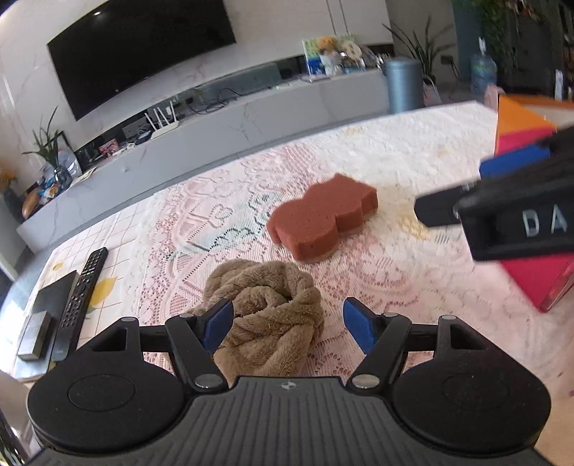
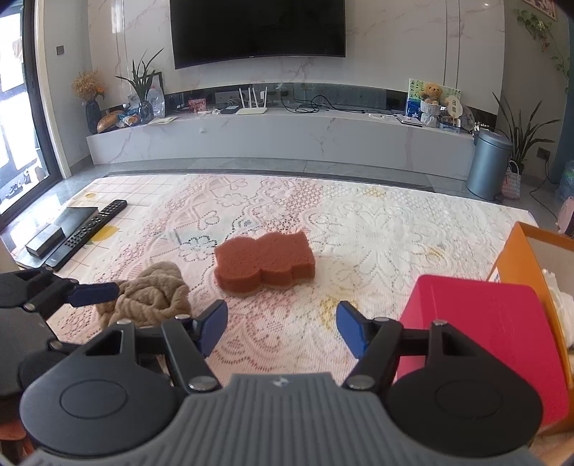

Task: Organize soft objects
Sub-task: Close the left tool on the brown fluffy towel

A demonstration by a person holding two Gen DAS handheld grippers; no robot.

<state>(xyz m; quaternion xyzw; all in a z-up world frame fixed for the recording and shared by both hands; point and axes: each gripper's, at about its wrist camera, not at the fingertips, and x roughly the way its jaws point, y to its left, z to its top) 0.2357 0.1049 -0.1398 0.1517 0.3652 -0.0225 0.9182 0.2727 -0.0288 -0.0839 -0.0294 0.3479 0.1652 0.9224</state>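
Brown towel (image 1: pixel 265 315): lower centre, between spread left gripper (image 1: pixel 287 324) pads, ungrasped. Sponge (image 1: pixel 323 218): mid-frame. Right gripper (image 2: pixel 281 328): spread, empty. Step: towel pickup (judged); next, close, carry toward box (image 2: pixel 509 251).

The left wrist view sits low and close over the bench (image 1: pixel 412 161), tilted, facing forward and rightward past the brown towel (image 1: pixel 265 315) right at its jaws. The right wrist view stands a little higher and farther back, level, facing the TV wall (image 2: pixel 394 53) squarely. Both take in the towel (image 2: pixel 150 294), the rust sponge (image 1: pixel 323 222) (image 2: pixel 263 261), the remote (image 1: pixel 84 286) (image 2: pixel 89 229), the red box (image 1: pixel 538 279) (image 2: pixel 484 329) and the television (image 1: pixel 136 50) (image 2: pixel 256 28).
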